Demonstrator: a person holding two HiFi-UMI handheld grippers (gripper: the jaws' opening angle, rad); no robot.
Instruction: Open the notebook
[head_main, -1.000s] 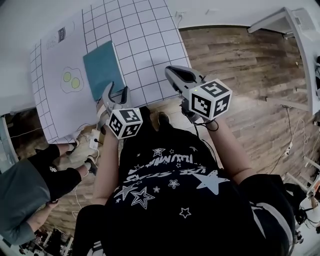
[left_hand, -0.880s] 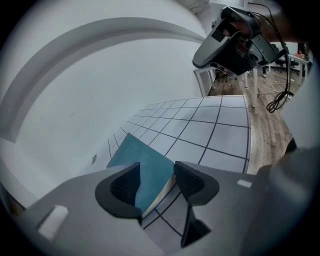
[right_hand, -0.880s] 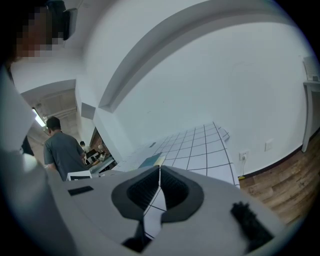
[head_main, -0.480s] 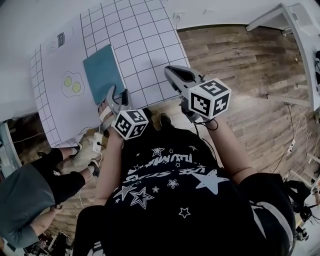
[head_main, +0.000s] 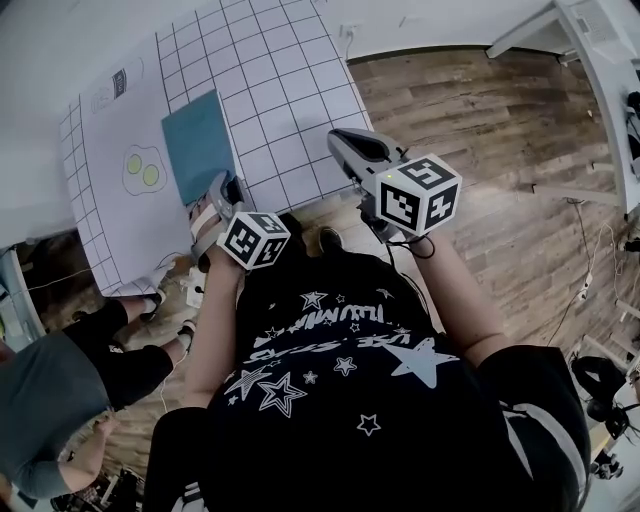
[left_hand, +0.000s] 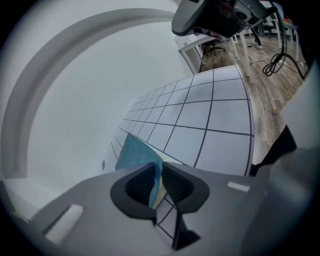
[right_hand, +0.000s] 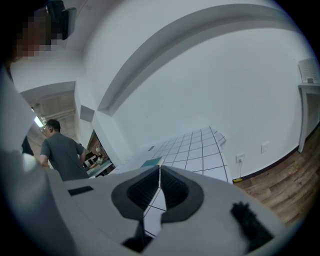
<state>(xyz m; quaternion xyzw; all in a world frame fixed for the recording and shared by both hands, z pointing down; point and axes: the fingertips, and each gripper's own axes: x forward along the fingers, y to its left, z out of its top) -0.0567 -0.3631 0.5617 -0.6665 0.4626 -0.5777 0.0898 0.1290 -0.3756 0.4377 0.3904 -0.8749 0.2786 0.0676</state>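
Observation:
A teal notebook (head_main: 198, 145) lies closed on the white gridded table (head_main: 290, 90). My left gripper (head_main: 226, 190) is at its near edge. In the left gripper view the jaws have just been closing, and the pads now press on the notebook's (left_hand: 137, 156) near corner, teal cover and cream pages between them; my left gripper (left_hand: 159, 185) is shut on it. My right gripper (head_main: 343, 143) hovers to the right over the table's near edge, shut and empty, its pads together in the right gripper view (right_hand: 159, 187).
A white sheet with an egg drawing (head_main: 141, 169) lies left of the notebook. A seated person (head_main: 60, 390) is at the lower left, another person (right_hand: 62, 150) stands beyond the table. Wood floor (head_main: 500, 150) and a white desk (head_main: 600, 40) are to the right.
The left gripper's jaws stood wide open at the notebook's near edge; they have closed on it and the gripper has rolled a little. The right gripper has kept still.

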